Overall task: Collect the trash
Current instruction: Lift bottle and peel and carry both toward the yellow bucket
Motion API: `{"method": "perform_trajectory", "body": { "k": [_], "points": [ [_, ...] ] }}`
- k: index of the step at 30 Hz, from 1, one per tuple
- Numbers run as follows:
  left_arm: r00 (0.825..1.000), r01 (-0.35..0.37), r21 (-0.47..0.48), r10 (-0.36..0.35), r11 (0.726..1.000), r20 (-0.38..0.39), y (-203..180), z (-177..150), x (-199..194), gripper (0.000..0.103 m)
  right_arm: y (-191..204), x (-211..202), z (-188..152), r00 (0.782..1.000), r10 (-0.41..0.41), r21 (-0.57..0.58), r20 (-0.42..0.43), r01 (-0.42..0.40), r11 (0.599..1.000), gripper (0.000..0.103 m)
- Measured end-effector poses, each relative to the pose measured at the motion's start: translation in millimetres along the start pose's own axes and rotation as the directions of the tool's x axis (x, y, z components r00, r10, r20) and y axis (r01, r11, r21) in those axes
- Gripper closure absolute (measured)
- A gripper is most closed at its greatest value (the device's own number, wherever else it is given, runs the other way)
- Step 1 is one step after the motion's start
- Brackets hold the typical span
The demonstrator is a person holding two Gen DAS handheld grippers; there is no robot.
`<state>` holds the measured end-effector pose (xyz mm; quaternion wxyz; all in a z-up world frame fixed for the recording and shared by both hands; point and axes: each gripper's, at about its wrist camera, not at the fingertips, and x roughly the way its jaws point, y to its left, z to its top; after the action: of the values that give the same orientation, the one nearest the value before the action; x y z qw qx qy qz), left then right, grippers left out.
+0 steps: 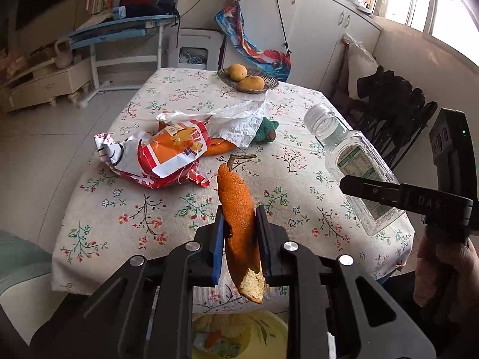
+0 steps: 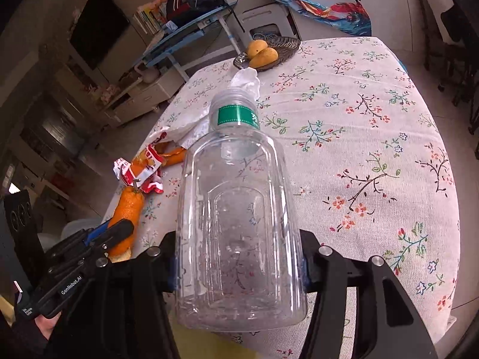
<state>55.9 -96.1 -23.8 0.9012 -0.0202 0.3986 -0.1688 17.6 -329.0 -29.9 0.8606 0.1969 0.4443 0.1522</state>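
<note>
My left gripper (image 1: 240, 213) is shut on a long strip of orange peel (image 1: 233, 188), held above the near edge of the floral tablecloth (image 1: 143, 227); the peel's pale end hangs below the pads. A yellow bin (image 1: 239, 338) with scraps in it shows under that gripper. My right gripper (image 2: 239, 239) is shut on a clear empty plastic bottle (image 2: 239, 209) with no cap, lifted off the table. In the left wrist view the bottle (image 1: 344, 149) is at the right. On the table lie a torn red-and-orange snack wrapper (image 1: 167, 155), a crumpled white tissue (image 1: 236, 119) and more peel (image 1: 218, 148).
A woven dish with two mangoes (image 1: 248, 79) sits at the table's far edge. A small green object (image 1: 266, 130) lies beside the tissue. Dark chairs (image 1: 395, 110) stand to the right, with a blue desk (image 1: 119, 30) and white cabinets (image 1: 314, 30) behind.
</note>
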Motion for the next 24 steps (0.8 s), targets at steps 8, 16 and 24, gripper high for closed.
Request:
{"method": "perform_trajectory", "body": {
  "k": [8, 16, 24],
  "points": [
    [0.999, -0.015, 0.003, 0.015, 1.000, 0.052, 8, -21, -45, 0.083, 13, -28, -22, 0.988, 0.117, 0.056, 0.098, -0.123, 0.991, 0.048],
    [0.996, -0.030, 0.037, 0.027, 0.999, 0.084, 2, -45, -78, 0.083, 36, -53, -49, 0.971, 0.173, 0.024, 0.164, -0.179, 0.984, 0.047],
    [0.994, -0.044, 0.047, 0.039, 0.998, 0.107, 1, -59, -100, 0.083, 53, -54, -77, 0.975, 0.180, 0.005, 0.127, -0.182, 0.983, 0.047]
  ]
}}
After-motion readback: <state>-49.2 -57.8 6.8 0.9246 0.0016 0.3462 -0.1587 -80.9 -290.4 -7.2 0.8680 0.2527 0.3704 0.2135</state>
